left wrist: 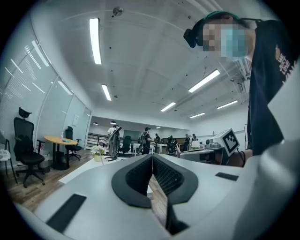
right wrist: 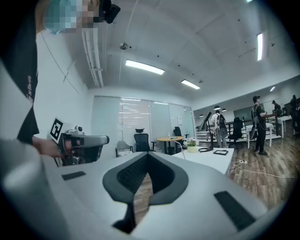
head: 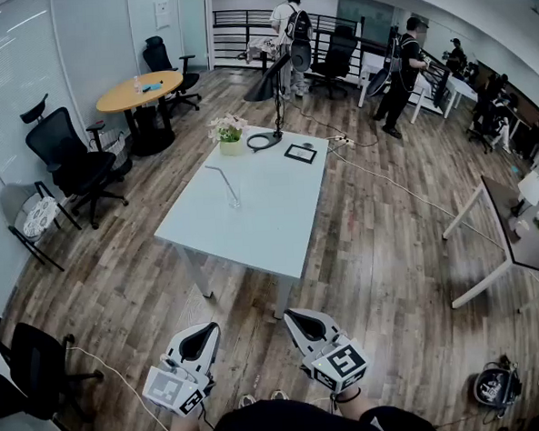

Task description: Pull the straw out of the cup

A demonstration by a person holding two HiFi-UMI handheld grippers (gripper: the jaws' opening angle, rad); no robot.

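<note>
Both closed and empty, left tongs (left wrist: pixel 152 157), right tongs (right wrist: pixel 147 154), straw (head: pixel 220 178) slanting up-left from cup (head: pixel 235 201)

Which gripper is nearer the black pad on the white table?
Right. The right gripper lies nearly straight below the black pad in the head view; the left gripper is farther left.

A white counter (head: pixel 269 210) stands on a wooden floor (head: pixel 381 249). At its far end sit a flower pot (head: pixel 230 135), a black ring base (head: pixel 263 140) and a dark-framed pad (head: pixel 300 153). Far left is a round wooden table (head: pixel 140 90); people (head: pixel 404 70) stand far right.
</note>
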